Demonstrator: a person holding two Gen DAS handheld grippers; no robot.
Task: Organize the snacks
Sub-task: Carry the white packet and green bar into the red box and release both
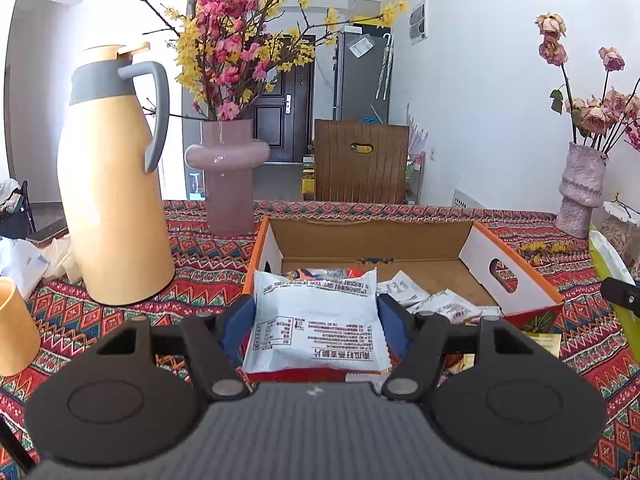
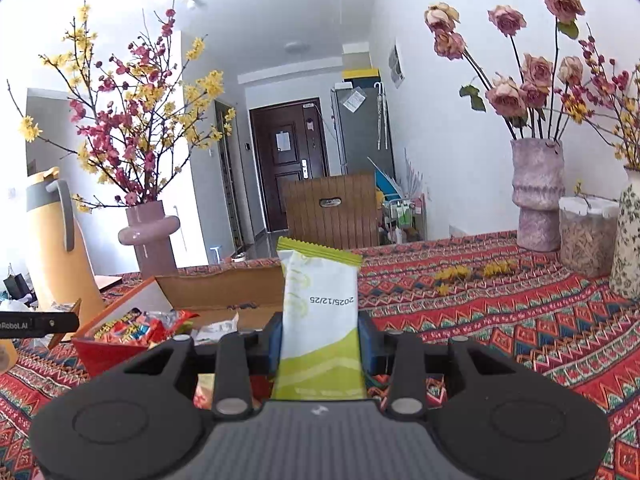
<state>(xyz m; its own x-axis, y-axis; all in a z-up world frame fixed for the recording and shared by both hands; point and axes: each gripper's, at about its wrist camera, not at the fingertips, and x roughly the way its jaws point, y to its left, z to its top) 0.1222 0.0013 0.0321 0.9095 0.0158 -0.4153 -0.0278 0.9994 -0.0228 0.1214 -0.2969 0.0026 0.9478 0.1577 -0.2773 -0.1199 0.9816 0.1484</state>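
Left gripper (image 1: 316, 320) pinches a white snack packet (image 1: 316, 320) between its blue pads, held just in front of the cardboard box (image 1: 372, 236); the packet's lower edge is hidden behind the gripper body. Right gripper (image 2: 320, 340) clamps a green-and-white snack bar (image 2: 320, 304) upright, to the right of the box; bar's bottom end is cut off likewise. The box holds red-orange wrapped snacks (image 2: 136, 326) at its left and small white sachets (image 1: 436, 300) toward its right; the print on them is too small to read. Yellow thermos (image 1: 112, 184) stands left of the box on the patterned tablecloth (image 2: 520, 320).
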